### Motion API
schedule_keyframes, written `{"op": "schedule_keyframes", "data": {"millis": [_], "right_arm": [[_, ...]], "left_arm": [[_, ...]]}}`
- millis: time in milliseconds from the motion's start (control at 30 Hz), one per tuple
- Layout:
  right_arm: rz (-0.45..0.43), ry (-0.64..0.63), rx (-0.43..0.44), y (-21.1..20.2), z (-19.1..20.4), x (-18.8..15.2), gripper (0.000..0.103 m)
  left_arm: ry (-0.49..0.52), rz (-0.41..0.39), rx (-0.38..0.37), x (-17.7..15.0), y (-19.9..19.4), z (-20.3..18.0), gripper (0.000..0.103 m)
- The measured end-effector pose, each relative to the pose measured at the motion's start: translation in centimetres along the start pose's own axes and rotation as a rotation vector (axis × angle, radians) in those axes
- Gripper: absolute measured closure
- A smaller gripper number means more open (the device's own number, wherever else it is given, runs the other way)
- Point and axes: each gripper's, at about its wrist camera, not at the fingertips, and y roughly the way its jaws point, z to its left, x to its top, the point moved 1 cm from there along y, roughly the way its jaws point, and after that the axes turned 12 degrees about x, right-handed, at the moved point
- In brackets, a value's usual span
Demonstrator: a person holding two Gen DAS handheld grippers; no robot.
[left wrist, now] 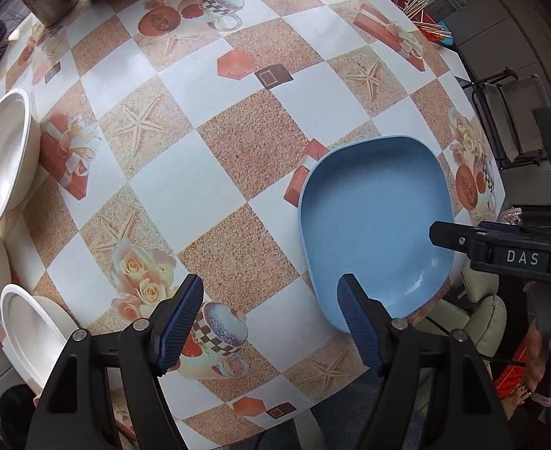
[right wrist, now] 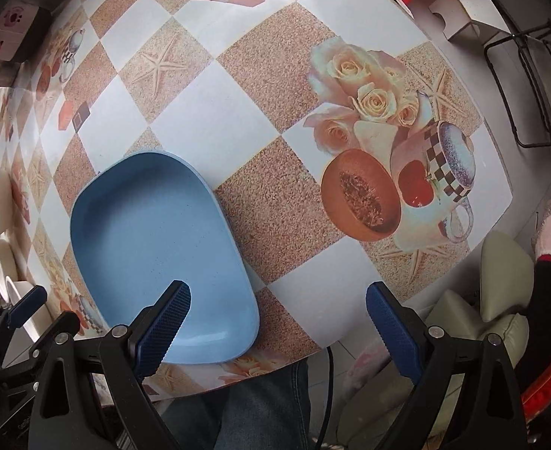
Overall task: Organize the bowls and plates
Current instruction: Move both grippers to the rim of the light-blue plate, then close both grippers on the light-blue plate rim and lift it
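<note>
Blue plate [left wrist: 377,225] lies on worktop [left wrist: 185,183] near its front edge, between my grippers. Right gripper [right wrist: 277,322] nearer, apparently straddling its rim; left gripper [left wrist: 270,322] beside it. Both fingers spread, empty.

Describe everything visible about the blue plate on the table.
The blue plate is a matte, light blue dish with a rounded-square outline, a raised rim and a shallow flat well; it looks like plastic or melamine and holds nothing. It sits flat and upright on the patterned tablecloth, close to the table's near edge. The jaws of both grippers are open. The left gripper and the right gripper each have one finger over the plate in their views; whether either touches it cannot be told.
</note>
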Motion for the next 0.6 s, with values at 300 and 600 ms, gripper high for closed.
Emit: {"op": "schedule_keyframes", "data": {"millis": [300,600], "right_arm": [[0.003,-0.146,-0.06,1.4,2.1,1.6,0.007],[-0.033,-0.239,-0.117,2.0,3.8,1.5,0.007]], "left_arm": [[-0.022,0.006,0.091,0.3,2.1,-1.0,0.026],[-0.023,-0.007,0.123,0.0,2.2,-1.1,0.025]]}}
